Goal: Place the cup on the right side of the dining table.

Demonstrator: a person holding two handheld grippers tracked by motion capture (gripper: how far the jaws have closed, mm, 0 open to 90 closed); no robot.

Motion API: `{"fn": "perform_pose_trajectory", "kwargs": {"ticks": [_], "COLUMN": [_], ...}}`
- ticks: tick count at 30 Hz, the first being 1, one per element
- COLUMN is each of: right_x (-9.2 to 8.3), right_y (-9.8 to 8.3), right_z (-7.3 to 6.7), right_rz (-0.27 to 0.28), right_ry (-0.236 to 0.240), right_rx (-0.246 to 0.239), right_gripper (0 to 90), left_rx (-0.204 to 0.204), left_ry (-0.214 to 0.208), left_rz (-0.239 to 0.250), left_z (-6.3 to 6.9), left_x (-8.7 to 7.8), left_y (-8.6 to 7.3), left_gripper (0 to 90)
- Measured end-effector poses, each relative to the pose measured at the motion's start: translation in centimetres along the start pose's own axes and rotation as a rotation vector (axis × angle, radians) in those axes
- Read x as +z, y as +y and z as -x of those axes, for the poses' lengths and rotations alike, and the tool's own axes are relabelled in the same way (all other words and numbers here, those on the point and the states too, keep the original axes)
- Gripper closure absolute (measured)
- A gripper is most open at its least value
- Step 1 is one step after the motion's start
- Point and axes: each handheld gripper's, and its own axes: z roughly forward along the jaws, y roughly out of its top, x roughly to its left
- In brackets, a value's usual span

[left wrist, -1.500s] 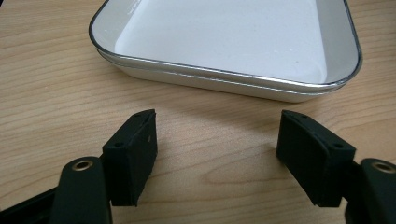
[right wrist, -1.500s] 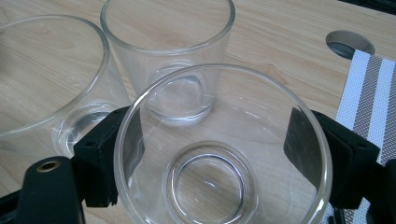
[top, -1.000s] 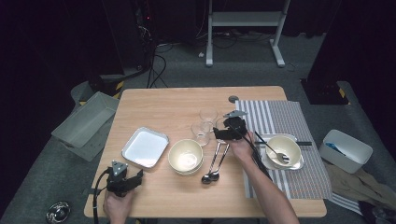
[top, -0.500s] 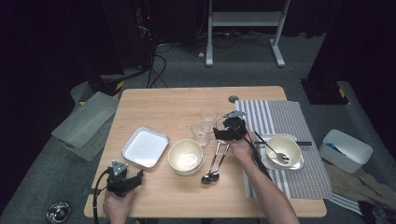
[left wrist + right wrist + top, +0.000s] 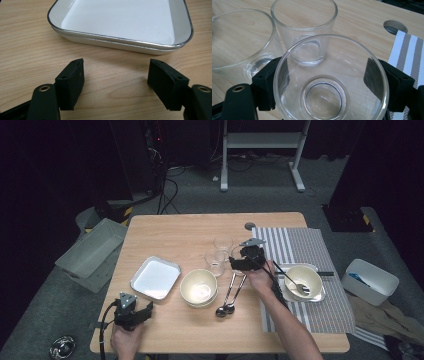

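My right gripper (image 5: 325, 82) is shut on a clear glass (image 5: 329, 100) that stands on the wooden table, a black pad against each side of its wall. Two more glasses stand close beyond it, one straight ahead (image 5: 304, 30) and one to the left (image 5: 239, 45). From above, the right gripper (image 5: 235, 260) sits by this cluster of glasses (image 5: 222, 242) at mid-table. My left gripper (image 5: 115, 80) is open with nothing between its pads, low over the table just short of a white rectangular tray (image 5: 120, 22). In the high view this left gripper (image 5: 145, 309) is near the front left corner.
Stacked cream bowls (image 5: 199, 287) and two spoons (image 5: 227, 295) lie right of the tray (image 5: 155, 277). A striped placemat (image 5: 300, 250) at the right carries a bowl (image 5: 305, 277) with a spoon on a plate. A cable hole (image 5: 250, 226) is behind the glasses.
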Motion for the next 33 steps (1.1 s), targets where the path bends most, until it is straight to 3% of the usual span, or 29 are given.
{"fn": "perform_pose_trajectory", "kwargs": {"ticks": [18, 27, 33], "right_x": [-1.6, -1.7, -2.0], "right_y": [0.3, 0.3, 0.4], "right_z": [0.3, 0.4, 0.0], "right_rz": [0.023, 0.003, 0.006], "right_ry": [0.028, 0.09, 0.09], "right_rx": [0.023, 0.039, 0.041], "right_gripper": [18.1, 18.1, 18.1], "left_rx": [-0.004, -0.005, -0.008], "left_ry": [0.001, 0.002, 0.003], "left_rz": [-0.002, -0.001, -0.001], "left_z": [0.0, 0.0, 0.0], "left_x": [0.0, 0.0, 0.0], "left_y": [0.0, 0.0, 0.0], "left_gripper": [29.9, 29.9, 29.9]}}
